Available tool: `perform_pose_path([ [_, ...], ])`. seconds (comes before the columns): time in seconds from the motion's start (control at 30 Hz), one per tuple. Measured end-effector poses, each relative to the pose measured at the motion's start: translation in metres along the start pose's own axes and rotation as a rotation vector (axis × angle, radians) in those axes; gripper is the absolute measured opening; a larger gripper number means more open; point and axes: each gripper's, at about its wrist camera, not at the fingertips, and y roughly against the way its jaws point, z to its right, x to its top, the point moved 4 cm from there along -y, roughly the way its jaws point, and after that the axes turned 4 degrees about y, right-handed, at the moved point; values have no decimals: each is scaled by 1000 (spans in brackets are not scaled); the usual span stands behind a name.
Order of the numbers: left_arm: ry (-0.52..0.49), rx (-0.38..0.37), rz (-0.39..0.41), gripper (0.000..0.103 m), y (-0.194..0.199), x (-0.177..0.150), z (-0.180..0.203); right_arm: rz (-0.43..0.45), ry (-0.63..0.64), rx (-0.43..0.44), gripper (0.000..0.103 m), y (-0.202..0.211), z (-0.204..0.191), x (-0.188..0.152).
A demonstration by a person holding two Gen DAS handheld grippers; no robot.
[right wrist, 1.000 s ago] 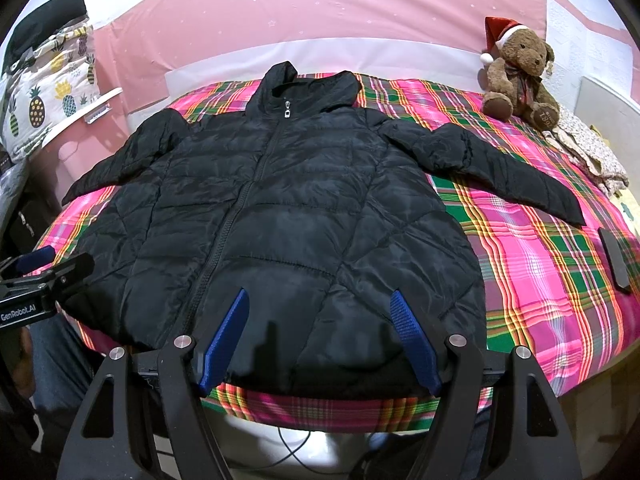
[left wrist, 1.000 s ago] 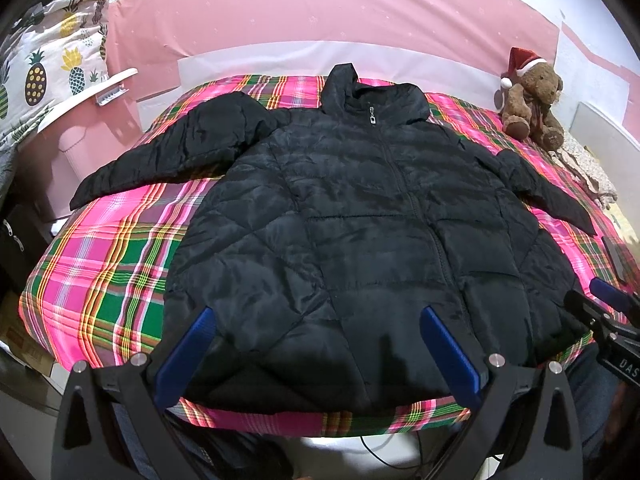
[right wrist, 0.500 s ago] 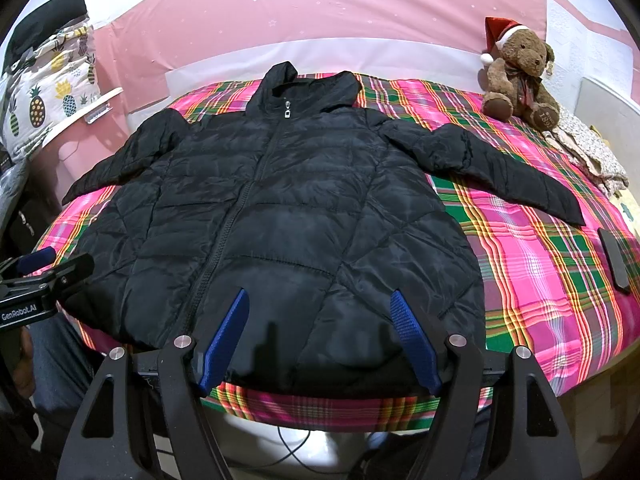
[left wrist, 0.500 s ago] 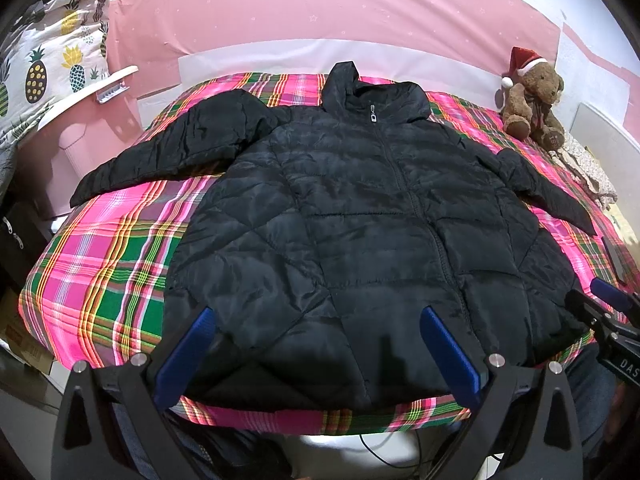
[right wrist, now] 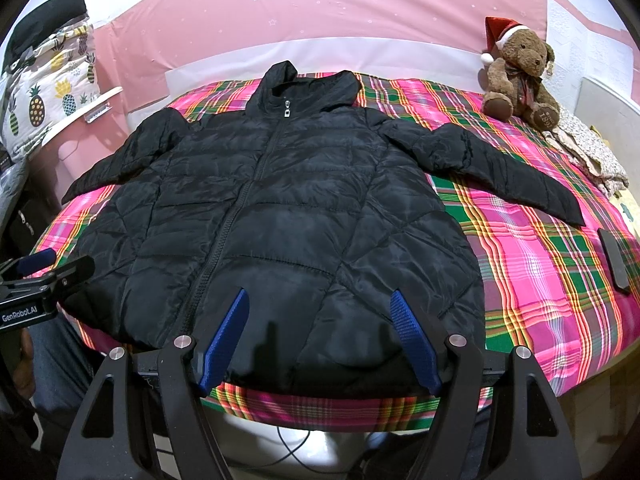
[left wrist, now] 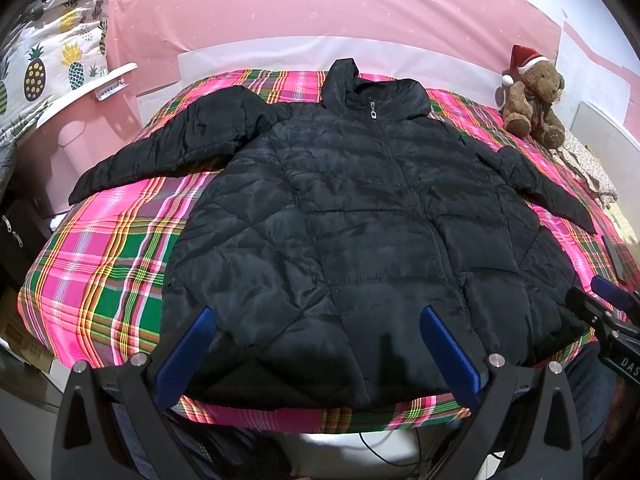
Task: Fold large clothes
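One black puffer jacket (left wrist: 360,232) lies flat, zipped, both sleeves spread, on the plaid bedspread (left wrist: 104,264). Two grippers, left gripper (left wrist: 316,316) and right gripper (right wrist: 320,300), hover over its hem, fingers spread, empty. One teddy bear (right wrist: 516,72) sits beyond; one phone (right wrist: 614,258) lies right.

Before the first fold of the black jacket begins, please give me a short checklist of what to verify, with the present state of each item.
1. Black jacket lies flat, front up on the plaid bedspread: ok.
2. Zipper closed to the collar: ok.
3. Both sleeves spread outward, not trapped under the body: ok.
4. Left gripper jaws open, holding nothing: ok.
5. Right gripper jaws open, holding nothing: ok.
6. Fold area free of clutter: the dark flat object lies just below the sleeve cuff, the teddy bear stands farther back: not ok for the former.
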Motion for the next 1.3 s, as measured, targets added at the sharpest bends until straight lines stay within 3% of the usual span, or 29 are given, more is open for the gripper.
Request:
perform_pose_path([
  [0.43,-1,2,-10,103,-4,0,0,-5,5,1,73,-2,3,-3],
  [0.8,-2,28,-16,103,-18,8,-6,-10,32,9,73,-16,-8,15],
  [1.3,52,85,10,103,-51,42,-56,-7,126,45,73,-58,-37,63],
])
